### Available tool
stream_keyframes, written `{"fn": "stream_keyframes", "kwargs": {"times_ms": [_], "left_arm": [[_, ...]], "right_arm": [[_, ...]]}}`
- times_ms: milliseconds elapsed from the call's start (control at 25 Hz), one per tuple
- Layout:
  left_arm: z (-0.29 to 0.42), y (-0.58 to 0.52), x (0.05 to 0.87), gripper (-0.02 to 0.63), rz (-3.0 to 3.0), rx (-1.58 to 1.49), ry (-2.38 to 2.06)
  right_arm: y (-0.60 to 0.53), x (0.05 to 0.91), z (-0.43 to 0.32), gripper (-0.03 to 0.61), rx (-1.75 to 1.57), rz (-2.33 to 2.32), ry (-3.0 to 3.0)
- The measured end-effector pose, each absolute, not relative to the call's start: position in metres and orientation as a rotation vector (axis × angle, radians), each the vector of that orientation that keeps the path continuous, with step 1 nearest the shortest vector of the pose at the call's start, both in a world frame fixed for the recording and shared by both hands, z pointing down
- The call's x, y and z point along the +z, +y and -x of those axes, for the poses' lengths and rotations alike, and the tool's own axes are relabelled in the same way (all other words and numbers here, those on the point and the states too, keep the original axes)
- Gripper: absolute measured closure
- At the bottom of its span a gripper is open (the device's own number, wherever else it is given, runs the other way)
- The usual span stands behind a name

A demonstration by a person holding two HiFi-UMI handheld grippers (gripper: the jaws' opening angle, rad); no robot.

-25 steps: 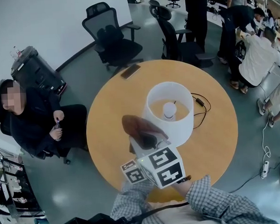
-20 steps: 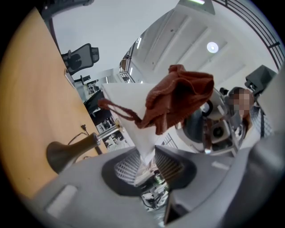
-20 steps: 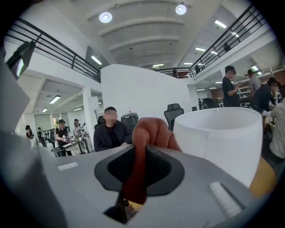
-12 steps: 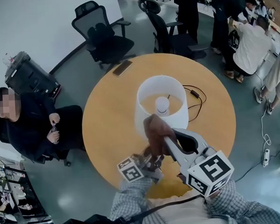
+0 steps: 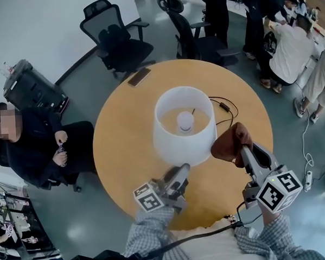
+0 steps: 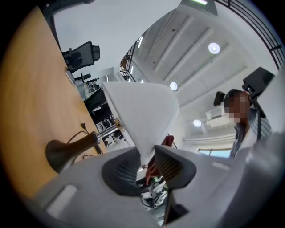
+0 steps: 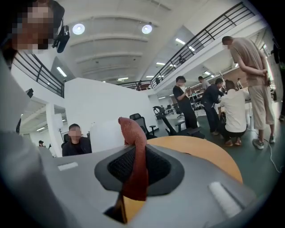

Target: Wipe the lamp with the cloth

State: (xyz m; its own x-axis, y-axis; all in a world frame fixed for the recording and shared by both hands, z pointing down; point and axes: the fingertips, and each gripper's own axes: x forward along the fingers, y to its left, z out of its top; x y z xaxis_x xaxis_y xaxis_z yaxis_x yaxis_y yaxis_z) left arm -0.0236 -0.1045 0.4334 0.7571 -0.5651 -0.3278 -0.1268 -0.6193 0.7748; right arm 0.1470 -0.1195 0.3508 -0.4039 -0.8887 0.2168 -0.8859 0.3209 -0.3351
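A lamp with a white shade [image 5: 184, 128] stands mid-table on the round wooden table [image 5: 119, 134]. My left gripper [image 5: 181, 171] is shut on the shade's near lower rim; in the left gripper view the shade [image 6: 142, 109] runs down between the pads of the left gripper [image 6: 147, 161], with the brown lamp base [image 6: 67, 151] to the left. My right gripper [image 5: 241, 148] is shut on a reddish-brown cloth [image 5: 231, 141], just right of the shade and apart from it. In the right gripper view the cloth [image 7: 134, 156] stands up out of the right gripper [image 7: 136, 168].
A phone [image 5: 139, 76] lies at the table's far edge and the lamp's cable [image 5: 228, 111] trails behind the shade. Office chairs [image 5: 117, 39] stand beyond. A person [image 5: 38, 144] sits at the left; other people [image 5: 288, 44] are at the far right. A power strip [image 5: 308, 188] lies on the floor.
My right gripper has swung the cloth from the shade's near left side, across its front, out to its right. The left gripper has kept its hold on the rim.
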Motion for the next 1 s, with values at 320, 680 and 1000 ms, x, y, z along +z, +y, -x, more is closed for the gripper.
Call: {"fn": "stream_keyframes", "kwargs": {"times_ms": [320,680,1000], "left_arm": [[0.023,-0.105,0.433,0.515,-2.162,-0.728,-0.52],[0.023,-0.104,0.432,0.515,-2.162,-0.721,-0.525],[0.021,-0.105,0.431,0.515,-2.162,-0.711,-0.525]], "right_arm": [[-0.134,0.484,-0.128,0.517,-1.078,1.504,2.536],[-0.175,0.528,-0.024,0.517,-1.318,0.964,2.437],[-0.184,0.57,0.007,0.517,-1.396,1.023,2.54]]}}
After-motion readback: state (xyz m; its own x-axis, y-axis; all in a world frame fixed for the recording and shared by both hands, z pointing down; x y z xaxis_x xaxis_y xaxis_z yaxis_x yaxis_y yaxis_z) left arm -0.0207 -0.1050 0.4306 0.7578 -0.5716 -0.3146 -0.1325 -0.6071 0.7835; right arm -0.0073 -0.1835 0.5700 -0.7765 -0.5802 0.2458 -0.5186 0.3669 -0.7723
